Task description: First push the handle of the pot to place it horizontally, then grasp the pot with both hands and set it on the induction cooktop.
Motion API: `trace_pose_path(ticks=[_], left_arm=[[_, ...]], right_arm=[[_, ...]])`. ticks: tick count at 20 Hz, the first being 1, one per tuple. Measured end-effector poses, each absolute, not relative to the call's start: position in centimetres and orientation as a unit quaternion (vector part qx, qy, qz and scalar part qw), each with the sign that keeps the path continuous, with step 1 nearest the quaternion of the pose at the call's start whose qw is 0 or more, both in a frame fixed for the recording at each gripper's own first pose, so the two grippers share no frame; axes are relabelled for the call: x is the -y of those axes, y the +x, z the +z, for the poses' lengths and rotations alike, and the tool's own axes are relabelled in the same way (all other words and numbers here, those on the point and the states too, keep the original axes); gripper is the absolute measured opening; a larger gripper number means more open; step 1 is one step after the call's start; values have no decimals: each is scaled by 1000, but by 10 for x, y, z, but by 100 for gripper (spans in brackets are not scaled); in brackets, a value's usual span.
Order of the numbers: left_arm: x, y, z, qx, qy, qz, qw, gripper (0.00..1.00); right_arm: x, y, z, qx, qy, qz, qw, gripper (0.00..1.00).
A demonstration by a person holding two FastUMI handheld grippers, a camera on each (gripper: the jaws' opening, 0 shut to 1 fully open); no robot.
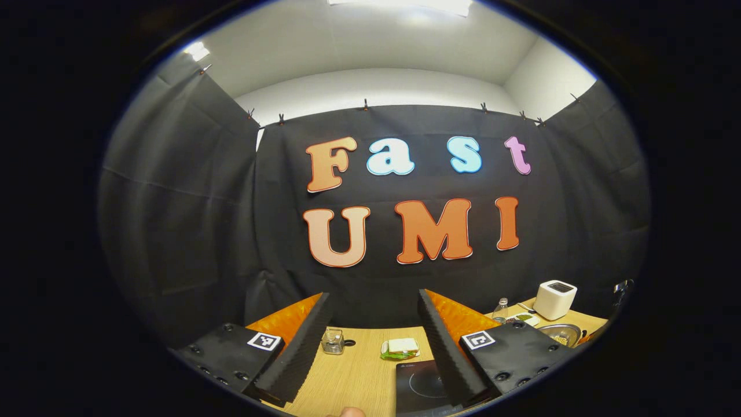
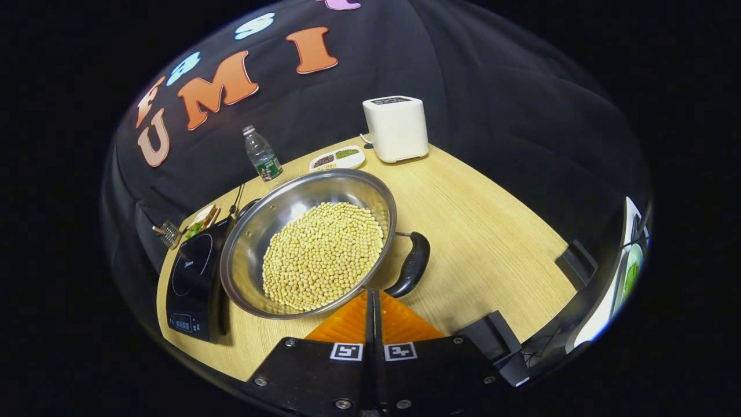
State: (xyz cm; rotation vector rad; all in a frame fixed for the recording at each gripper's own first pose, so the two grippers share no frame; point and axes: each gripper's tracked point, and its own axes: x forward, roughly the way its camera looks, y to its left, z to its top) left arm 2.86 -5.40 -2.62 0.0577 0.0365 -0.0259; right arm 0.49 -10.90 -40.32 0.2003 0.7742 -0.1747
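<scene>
While the right gripper [image 2: 371,301] has its fingers pressed together just beside the pot's [image 2: 308,243] near rim, holding nothing, the left gripper [image 1: 373,341] hangs wide open and empty above the table [image 1: 359,370]. Full of beans [image 2: 321,255], the pot stands mid-table, touching the cooktop [image 2: 194,278] at the left edge, its handle [image 2: 410,263] pointing toward the near edge.

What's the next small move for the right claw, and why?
Probably nudge the right claw sideways against the black handle to swing it level. The claw is shut, sitting by the pot's near rim just beside the handle, which still angles off the rim. The pot, full of beans, stands next to the induction cooktop, not on it.
</scene>
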Motion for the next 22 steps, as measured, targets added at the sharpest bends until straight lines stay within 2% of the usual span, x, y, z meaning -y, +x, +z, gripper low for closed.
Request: trace_pose_path(ticks=[22], left_arm=[[74, 73, -49, -38, 33, -15, 999, 98]], right_arm=[[146, 69, -408, -374, 98, -107, 916, 0]])
